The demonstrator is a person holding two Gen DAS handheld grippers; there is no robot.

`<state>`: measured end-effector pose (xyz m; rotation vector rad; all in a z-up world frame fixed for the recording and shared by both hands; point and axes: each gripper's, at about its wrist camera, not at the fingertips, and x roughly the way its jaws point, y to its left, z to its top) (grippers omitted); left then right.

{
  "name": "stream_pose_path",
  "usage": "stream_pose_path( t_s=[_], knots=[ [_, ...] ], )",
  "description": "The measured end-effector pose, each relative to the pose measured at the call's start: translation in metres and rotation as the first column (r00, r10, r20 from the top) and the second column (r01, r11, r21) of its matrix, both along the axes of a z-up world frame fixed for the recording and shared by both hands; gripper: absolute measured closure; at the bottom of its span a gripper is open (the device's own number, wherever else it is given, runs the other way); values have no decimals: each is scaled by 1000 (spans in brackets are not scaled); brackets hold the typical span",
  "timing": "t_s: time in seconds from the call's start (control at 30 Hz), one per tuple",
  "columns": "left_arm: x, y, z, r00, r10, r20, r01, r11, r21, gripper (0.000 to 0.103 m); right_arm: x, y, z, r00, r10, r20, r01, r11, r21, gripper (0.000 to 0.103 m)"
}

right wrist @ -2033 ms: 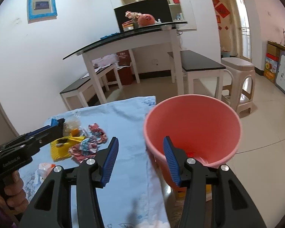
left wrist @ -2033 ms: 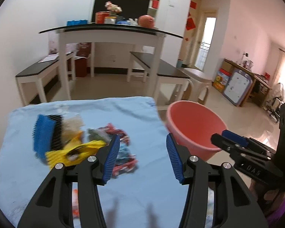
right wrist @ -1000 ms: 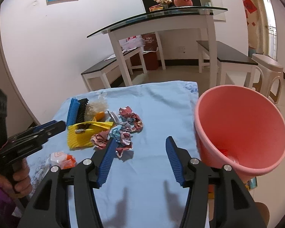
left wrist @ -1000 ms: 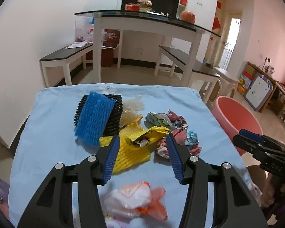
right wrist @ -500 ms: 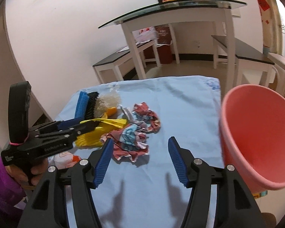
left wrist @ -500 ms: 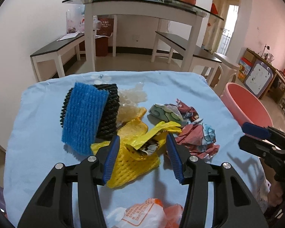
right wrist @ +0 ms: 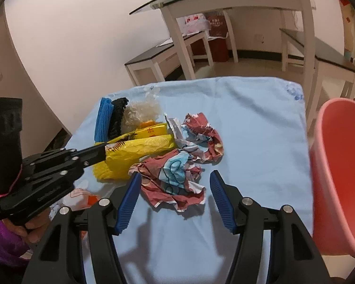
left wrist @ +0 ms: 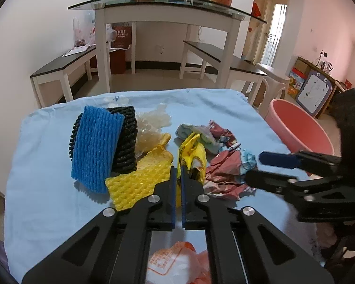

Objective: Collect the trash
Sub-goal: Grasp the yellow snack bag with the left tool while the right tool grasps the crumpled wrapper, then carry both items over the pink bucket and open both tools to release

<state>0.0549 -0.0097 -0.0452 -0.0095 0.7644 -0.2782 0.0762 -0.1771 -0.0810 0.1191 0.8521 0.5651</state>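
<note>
Trash lies on a table with a light blue cloth (left wrist: 47, 189). My left gripper (left wrist: 179, 170) is shut on a yellow wrapper (left wrist: 193, 152), also seen in the right wrist view (right wrist: 139, 149). My right gripper (right wrist: 175, 184) is open, its fingers either side of a crumpled red-and-blue paper (right wrist: 175, 175), which shows in the left wrist view (left wrist: 227, 168). Yellow foam net (left wrist: 137, 179), blue foam net (left wrist: 94, 146) and black foam net (left wrist: 125, 139) lie to the left. A pink bucket (right wrist: 338, 177) stands at the table's right edge.
A clear plastic wrap (left wrist: 153, 123) lies behind the nets. An orange-and-white bag (left wrist: 175, 262) lies near the front edge. A second crumpled paper (right wrist: 203, 130) lies further back. A glass-topped white table (left wrist: 168, 7) and dark benches (left wrist: 66, 64) stand behind.
My left gripper has closed on the yellow wrapper. My right gripper has moved left and down, from the bucket to the crumpled paper, staying open.
</note>
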Motion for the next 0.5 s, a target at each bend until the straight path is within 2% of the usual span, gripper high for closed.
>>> stream_pose_path(
  t_s=[0.07,0.1,0.17,0.27,0.37,0.5],
  knots=[
    [-3,0,4,1000,1,8,-1,1000,-4,101,2,3,-2,1000,12,-9,-12,1000,0,59],
    [-5,1,6,1000,4,13,-4,1000,-6,101,2,5,-3,1000,19,-16,-19,1000,-4,63],
    [-9,2,10,1000,10,19,-10,1000,-14,101,4,7,-6,999,20,-26,-21,1000,-11,80],
    [-14,4,14,999,19,27,-19,1000,-18,101,3,8,-8,999,26,-36,-26,1000,-4,95],
    [-19,6,17,999,32,31,-31,999,-25,101,-4,4,-3,999,34,-20,-34,999,19,100],
    [-26,8,23,998,49,44,-47,998,-37,101,-18,-2,9,999,28,18,-28,999,40,101]
  ],
)
